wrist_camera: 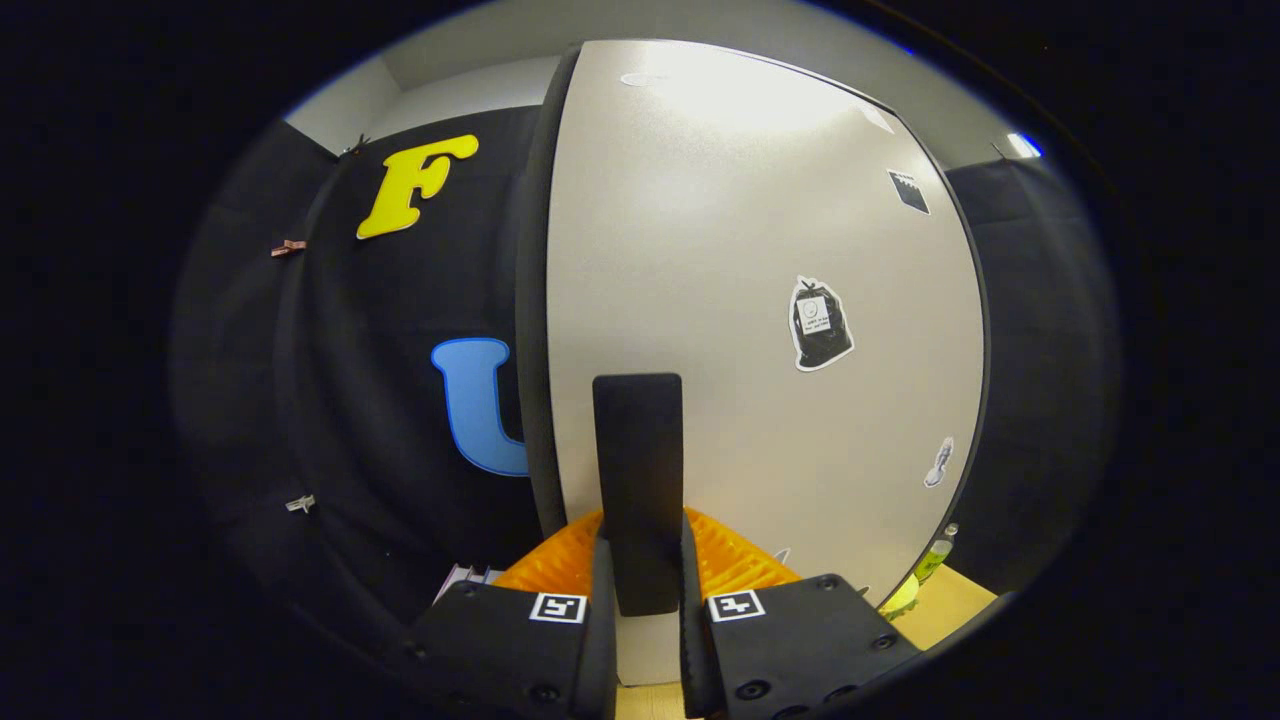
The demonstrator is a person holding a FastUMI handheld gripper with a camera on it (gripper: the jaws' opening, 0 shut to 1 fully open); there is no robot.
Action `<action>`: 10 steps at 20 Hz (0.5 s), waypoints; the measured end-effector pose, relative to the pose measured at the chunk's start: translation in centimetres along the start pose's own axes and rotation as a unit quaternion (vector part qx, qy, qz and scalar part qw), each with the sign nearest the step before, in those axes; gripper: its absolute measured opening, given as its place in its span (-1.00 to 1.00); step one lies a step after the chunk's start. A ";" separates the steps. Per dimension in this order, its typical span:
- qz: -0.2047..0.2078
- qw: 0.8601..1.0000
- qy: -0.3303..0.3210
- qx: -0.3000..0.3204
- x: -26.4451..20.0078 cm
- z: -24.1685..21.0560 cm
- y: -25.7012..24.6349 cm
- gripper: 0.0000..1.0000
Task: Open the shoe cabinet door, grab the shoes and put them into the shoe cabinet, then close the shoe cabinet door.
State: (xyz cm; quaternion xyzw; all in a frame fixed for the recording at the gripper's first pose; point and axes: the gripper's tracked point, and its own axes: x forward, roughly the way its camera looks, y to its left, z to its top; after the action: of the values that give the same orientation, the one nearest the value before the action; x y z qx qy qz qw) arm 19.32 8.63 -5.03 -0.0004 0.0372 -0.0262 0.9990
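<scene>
Directly ahead of the gripper [640,580], the pale shoe cabinet door [760,300] stands edge-on; its dark vertical handle [638,470] sits clenched between both fingers. Swinging along the hinge arc, without twisting, should keep the grasp secure.

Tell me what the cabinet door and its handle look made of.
The cabinet door looks like smooth laminated board or painted panel: pale, flat, with a soft glare from the light near its top. The handle looks like matte dark plastic or coated metal, with no shine; which one is unclear. The tongs are shut on the handle.
</scene>
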 end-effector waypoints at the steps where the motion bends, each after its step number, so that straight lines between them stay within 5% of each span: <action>1: 0.001 1.000 0.000 -0.001 -0.3 0.0 0.0 -0.41; 10: 0.043 0.999 0.016 0.010 -7.2 -0.2 -2.6 -0.42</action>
State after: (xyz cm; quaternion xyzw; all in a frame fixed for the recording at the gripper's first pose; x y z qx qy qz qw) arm 12.04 6.44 -4.71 0.0115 0.0527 0.0161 0.9984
